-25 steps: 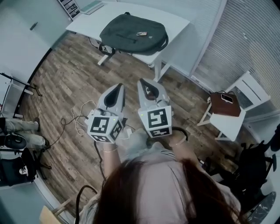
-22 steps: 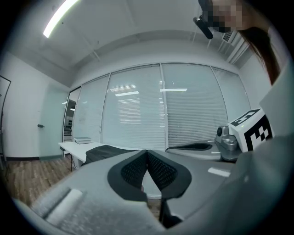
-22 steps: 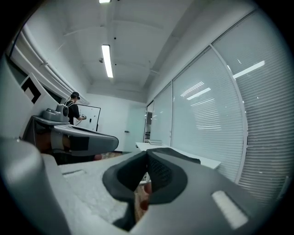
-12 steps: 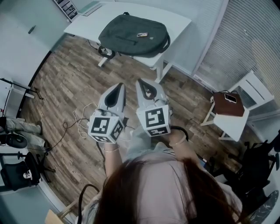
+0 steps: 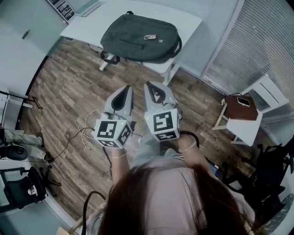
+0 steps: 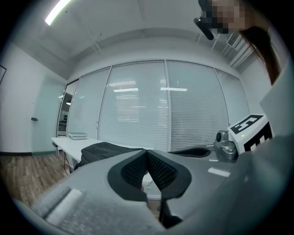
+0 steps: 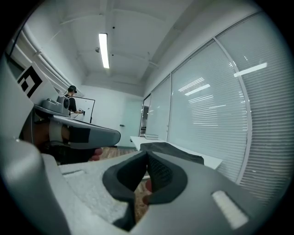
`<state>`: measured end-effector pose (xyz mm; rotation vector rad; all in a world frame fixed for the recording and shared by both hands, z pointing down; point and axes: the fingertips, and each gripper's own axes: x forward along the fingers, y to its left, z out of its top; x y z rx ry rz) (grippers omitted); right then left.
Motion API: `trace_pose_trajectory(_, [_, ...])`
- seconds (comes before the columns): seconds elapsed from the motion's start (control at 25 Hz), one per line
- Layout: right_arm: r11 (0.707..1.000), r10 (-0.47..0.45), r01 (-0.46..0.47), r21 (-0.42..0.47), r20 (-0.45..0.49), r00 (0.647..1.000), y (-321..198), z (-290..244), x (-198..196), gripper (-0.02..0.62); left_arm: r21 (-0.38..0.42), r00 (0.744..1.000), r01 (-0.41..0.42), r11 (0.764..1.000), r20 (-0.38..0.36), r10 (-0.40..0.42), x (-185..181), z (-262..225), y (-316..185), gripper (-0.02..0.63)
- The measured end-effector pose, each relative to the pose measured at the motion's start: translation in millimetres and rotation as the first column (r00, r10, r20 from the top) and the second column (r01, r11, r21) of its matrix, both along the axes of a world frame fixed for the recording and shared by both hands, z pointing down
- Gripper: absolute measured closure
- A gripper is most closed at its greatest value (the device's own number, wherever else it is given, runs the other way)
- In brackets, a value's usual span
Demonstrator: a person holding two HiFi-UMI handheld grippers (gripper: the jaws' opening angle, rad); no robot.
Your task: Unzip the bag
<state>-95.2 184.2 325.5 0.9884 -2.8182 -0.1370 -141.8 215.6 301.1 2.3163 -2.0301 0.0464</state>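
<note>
A dark green backpack (image 5: pixel 138 37) lies flat on a white table (image 5: pixel 110 18) at the top of the head view, with a small tag on its top. It also shows ahead in the left gripper view as the backpack (image 6: pixel 103 151) and in the right gripper view as the backpack (image 7: pixel 172 150). Both grippers are held side by side over the wooden floor, well short of the table. The left gripper (image 5: pixel 127 88) is shut and empty. The right gripper (image 5: pixel 149 85) has its jaws together, nothing between them.
A stack of papers (image 5: pixel 94 7) lies at the table's far left end. A white chair (image 5: pixel 243 121) with a brown bag and a phone on it stands at right. Cables (image 5: pixel 82 133) trail on the floor at left. Blinds cover the windows behind the table.
The table and backpack have come slightly closer and shifted left in the head view as the person and both grippers moved toward them. Both jaws stayed together.
</note>
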Motion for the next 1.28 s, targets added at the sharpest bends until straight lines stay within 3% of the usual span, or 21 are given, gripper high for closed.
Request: trace_pose_trajectory(1.28, [0.972, 0.19, -0.208, -0.109, -0.151, 0.97, -107.7, 80.7, -94.9, 0.549, -0.061, 0.988, -0.151, 0.987, -0.053, 0.148, -105.6, 47.7, -120.3, 0.597])
